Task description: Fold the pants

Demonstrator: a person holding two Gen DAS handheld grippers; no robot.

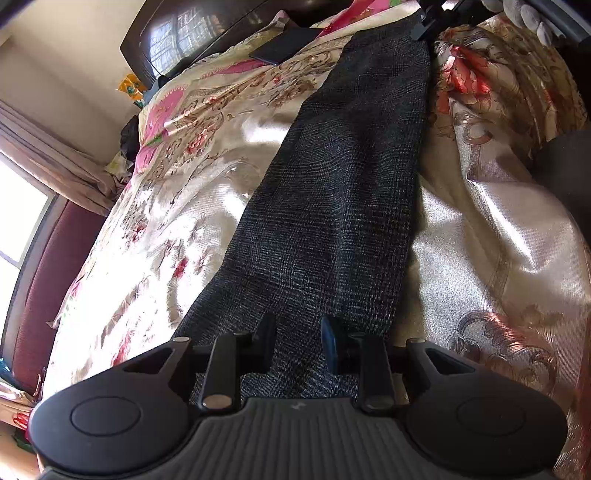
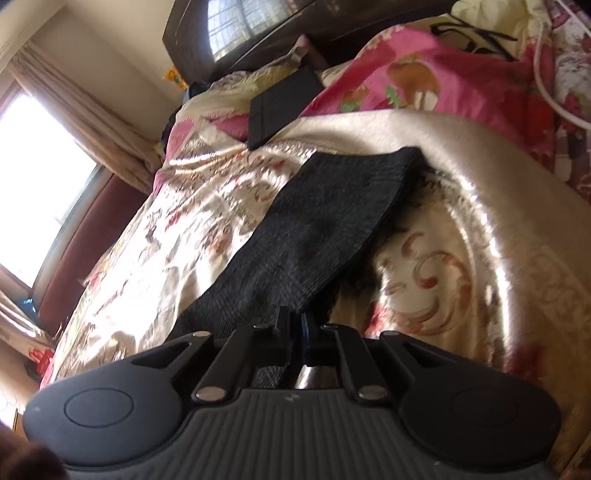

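Observation:
Dark grey checked pants [image 1: 332, 184] lie lengthwise on a shiny floral bedspread [image 1: 166, 221]. My left gripper [image 1: 297, 339] sits at their near end. Its jaws stand a little apart with a thick fold of the cloth filling the gap between the pads. At the far end my right gripper [image 1: 424, 22] meets the cloth's right edge, with a gloved hand [image 1: 532, 18] behind it. In the right wrist view the right gripper [image 2: 297, 325] has its fingers nearly together, pinching the near edge of the pants [image 2: 325, 229]. The pants run away from it to a layered far end.
A flat black case [image 2: 280, 107] lies on the bedspread [image 2: 461, 240] beyond the pants, near a dark headboard [image 1: 184, 33]. A pink blanket [image 2: 406, 81], black glasses [image 2: 472, 37] and a white cable [image 2: 546, 85] are at the far right. A bright window [image 2: 37, 166] and curtains stand left.

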